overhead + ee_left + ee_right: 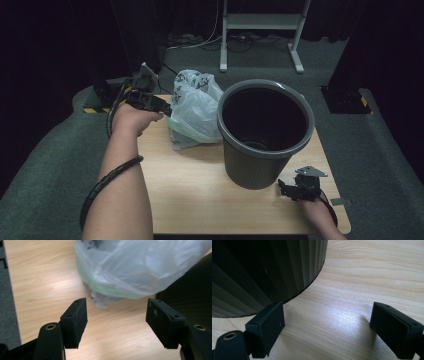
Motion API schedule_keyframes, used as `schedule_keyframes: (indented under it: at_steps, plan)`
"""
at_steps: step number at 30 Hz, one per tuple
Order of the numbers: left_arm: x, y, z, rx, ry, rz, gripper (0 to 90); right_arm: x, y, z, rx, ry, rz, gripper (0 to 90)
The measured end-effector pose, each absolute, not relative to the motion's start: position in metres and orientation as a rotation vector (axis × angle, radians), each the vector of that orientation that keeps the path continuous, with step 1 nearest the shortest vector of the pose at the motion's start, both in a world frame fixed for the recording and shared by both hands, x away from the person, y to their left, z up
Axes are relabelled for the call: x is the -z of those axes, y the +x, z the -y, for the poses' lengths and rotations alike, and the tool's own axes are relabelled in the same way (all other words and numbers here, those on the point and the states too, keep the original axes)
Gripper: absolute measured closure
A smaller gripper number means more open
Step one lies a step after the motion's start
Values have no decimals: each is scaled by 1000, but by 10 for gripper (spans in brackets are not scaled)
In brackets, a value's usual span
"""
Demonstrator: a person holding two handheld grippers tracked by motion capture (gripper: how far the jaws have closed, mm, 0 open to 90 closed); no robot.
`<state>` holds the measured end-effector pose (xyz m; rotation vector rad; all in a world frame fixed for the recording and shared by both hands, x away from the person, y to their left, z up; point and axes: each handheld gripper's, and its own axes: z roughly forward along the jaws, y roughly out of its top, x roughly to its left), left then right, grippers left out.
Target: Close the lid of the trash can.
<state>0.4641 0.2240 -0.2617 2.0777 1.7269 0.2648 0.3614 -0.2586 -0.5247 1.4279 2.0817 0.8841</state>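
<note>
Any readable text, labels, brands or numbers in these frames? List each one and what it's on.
No readable text anywhere.
plastic bag: dark printed marks near its top, too blurred to read as words.
waste bin: plain ribbed grey wall, no label visible.
yellow-black hazard stripes on the floor: a marking, no lettering.
left gripper and right gripper: black jaws, no markings legible.
</note>
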Motion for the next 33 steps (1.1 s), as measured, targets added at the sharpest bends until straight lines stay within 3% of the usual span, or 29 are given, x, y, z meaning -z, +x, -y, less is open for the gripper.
schedule_keyframes:
  at_steps: [12,33]
  plan:
    - [315,455,-241,-258,2169,-1745,288,525,361,258,-884,1431,-2080,119]
    - [445,432,-217,-166,2306,-1650,260,524,361,258,-880,1433,-2083,120]
